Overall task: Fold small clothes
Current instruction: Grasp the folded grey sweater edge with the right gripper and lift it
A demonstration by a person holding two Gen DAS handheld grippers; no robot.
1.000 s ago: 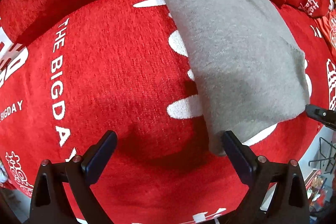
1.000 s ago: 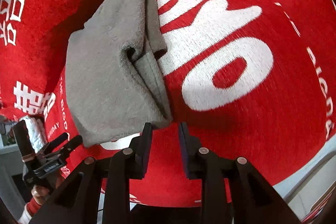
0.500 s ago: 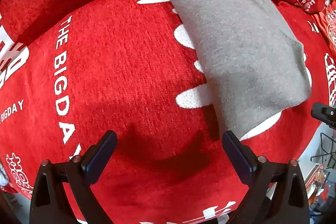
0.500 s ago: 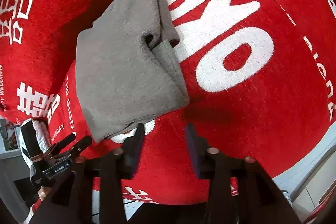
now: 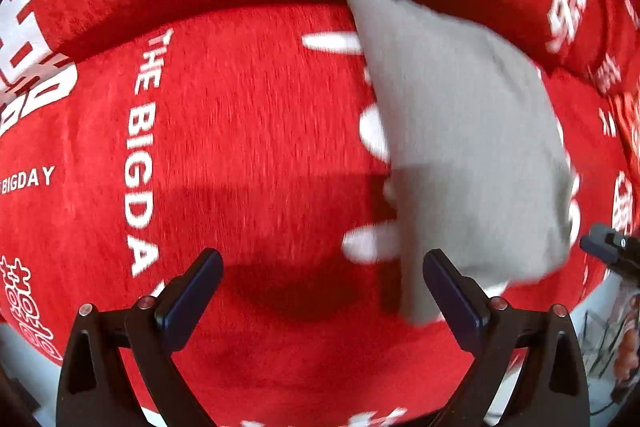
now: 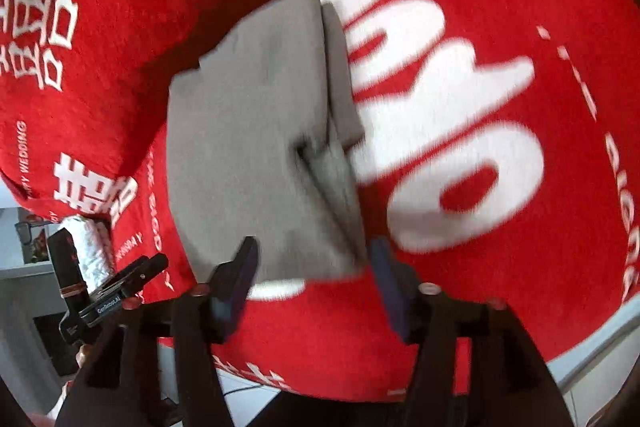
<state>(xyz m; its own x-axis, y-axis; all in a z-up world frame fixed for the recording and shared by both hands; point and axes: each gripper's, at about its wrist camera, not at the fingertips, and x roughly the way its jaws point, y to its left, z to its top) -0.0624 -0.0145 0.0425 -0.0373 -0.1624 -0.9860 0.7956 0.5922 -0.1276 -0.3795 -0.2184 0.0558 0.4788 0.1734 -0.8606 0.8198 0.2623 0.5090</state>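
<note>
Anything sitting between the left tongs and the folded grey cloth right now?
Nothing: left wrist view shows only bare red printed blanket between the open left tongs and the grey cloth, whose near corner reaches the right finger.

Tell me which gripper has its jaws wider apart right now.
The left gripper: its jaws spread wide beside the grey cloth. The right gripper is open too, but narrower.

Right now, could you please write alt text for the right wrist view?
A folded grey cloth lies on a red sofa cover with white lettering. The right hand-held gripper, open, hovers at the cloth's near edge; the image is motion-blurred.
</note>
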